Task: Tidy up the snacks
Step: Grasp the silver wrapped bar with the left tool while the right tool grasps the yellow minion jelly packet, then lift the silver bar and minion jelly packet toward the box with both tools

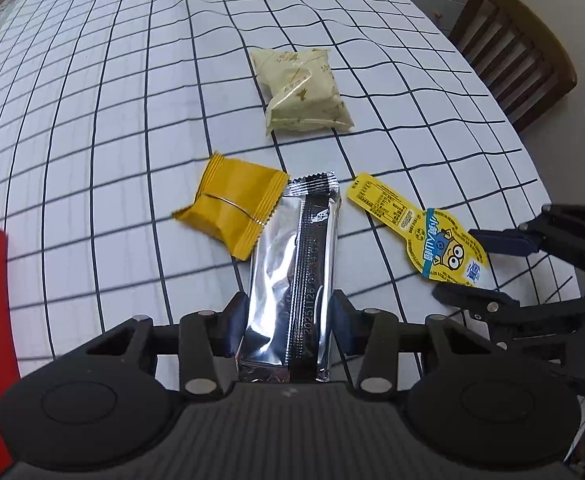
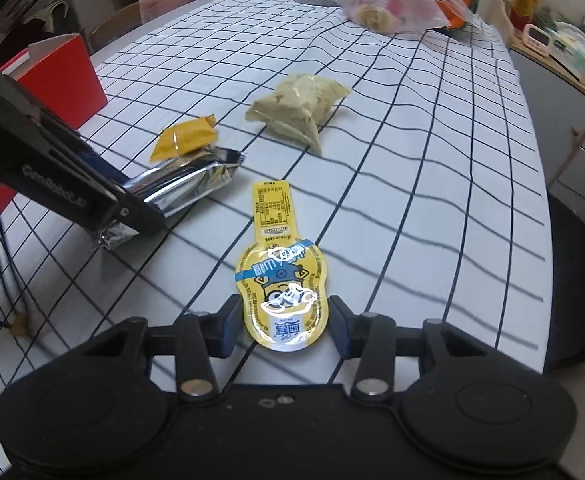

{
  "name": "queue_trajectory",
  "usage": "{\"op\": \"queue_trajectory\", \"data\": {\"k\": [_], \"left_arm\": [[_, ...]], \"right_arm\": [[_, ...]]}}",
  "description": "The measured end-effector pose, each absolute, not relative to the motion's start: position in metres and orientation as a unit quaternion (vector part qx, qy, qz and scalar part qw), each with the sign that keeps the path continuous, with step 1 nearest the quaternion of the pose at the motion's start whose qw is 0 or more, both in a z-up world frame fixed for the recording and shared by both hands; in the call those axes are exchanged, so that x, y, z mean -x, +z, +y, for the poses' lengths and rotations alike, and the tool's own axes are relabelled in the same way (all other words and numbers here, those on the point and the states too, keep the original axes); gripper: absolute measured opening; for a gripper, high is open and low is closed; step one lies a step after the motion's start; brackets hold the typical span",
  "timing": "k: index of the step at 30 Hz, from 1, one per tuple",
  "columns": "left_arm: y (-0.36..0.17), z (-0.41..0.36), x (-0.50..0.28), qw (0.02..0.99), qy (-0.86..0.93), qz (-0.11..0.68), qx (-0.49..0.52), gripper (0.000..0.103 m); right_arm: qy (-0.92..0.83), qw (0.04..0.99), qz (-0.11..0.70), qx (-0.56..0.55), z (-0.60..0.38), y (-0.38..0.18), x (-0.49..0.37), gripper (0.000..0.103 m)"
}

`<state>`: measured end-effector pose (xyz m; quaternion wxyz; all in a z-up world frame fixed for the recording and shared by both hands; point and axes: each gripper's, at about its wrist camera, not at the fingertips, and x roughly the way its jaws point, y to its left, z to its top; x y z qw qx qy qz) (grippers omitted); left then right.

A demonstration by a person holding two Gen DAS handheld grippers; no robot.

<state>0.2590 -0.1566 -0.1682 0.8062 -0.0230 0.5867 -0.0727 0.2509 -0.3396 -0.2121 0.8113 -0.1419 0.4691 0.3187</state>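
We pinch the long silver foil snack bar (image 1: pixel 292 276) between our left gripper (image 1: pixel 290 322) pads. Our right gripper (image 2: pixel 285 320) stands spread around the yellow cartoon-printed sachet (image 2: pixel 280 276). Ahead lie the orange-yellow wrapped snack (image 1: pixel 232 210), touching the bar, and farther the pale cream pouch (image 1: pixel 302 90).
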Motion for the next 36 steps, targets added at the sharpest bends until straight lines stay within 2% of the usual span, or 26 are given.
{"op": "queue_trajectory", "data": {"k": [17,36], "left_arm": [[-0.144,-0.136,-0.198,0.806,-0.098,0.579,0.075,0.041],[-0.06,-0.055,-0.118,0.869,-0.068,0.487,0.046,0.041]], "right_arm": [[0.222,0.849,0.479,0.003,-0.338,-0.175,-0.178,0.043],[0.206,0.881,0.426,-0.009,-0.244,-0.091,-0.114,0.043]]}}
